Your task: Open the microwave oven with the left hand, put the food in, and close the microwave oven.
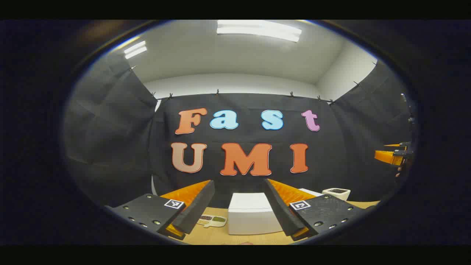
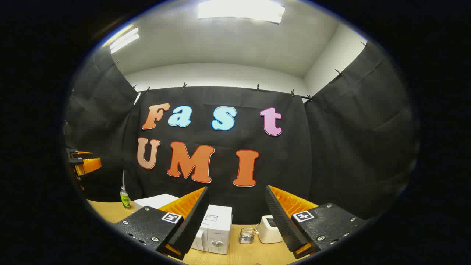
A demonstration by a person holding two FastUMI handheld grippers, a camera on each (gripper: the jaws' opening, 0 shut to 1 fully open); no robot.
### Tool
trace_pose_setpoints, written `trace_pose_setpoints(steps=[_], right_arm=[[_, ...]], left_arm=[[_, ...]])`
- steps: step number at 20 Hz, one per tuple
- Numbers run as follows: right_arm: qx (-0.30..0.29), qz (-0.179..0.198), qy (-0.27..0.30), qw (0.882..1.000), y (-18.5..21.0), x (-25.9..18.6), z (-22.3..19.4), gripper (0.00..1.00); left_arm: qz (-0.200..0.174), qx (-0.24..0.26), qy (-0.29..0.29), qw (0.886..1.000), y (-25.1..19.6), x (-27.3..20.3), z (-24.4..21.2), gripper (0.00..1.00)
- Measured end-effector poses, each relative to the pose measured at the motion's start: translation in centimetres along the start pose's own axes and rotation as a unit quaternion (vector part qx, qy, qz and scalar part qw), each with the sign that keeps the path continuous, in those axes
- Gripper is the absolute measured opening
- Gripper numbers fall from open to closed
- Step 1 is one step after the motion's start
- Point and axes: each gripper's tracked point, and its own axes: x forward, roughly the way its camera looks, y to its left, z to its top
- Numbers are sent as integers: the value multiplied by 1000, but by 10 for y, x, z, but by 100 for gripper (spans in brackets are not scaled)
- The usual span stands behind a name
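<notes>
The white microwave (image 1: 250, 217) stands on the wooden table (image 1: 206, 235), straight ahead between the fingers of my left gripper (image 1: 239, 182), which is open, empty and held above table height. Left of the microwave lies a small tray of food (image 1: 211, 220). In the right gripper view the microwave (image 2: 217, 228) shows its control panel with a knob; my finger hides most of its door. My right gripper (image 2: 236, 188) is also open and empty, well short of the microwave. Each gripper also appears far off at the edge of the other's view, the right one (image 1: 393, 156) and the left one (image 2: 84, 163).
A white toaster-like appliance (image 2: 268, 230) stands right of the microwave, with a small clear container (image 2: 247, 235) between them. That appliance (image 1: 336, 193) sits at the table's back right in the left gripper view. A small green bottle (image 2: 125, 198) stands at the back left.
</notes>
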Motion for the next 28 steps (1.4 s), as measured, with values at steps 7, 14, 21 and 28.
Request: trace_pose_setpoints(steps=[7,14,21,28], right_arm=[[10,3,5,1000,-7,1,-8,94],[11,-4,6,1000,-25,-2,-6,94],[16,3,10,1000,-27,-1,-5,94],[13,7,19,1000,-29,-9,-25,94]], left_arm=[[-21,-11,13,1000,-19,5,-11,88],[-26,-27,26,999,-30,13,-15,90],[-15,-28,52,998,-34,19,-17,88],[-42,-22,57,997,-75,20,-37,88]])
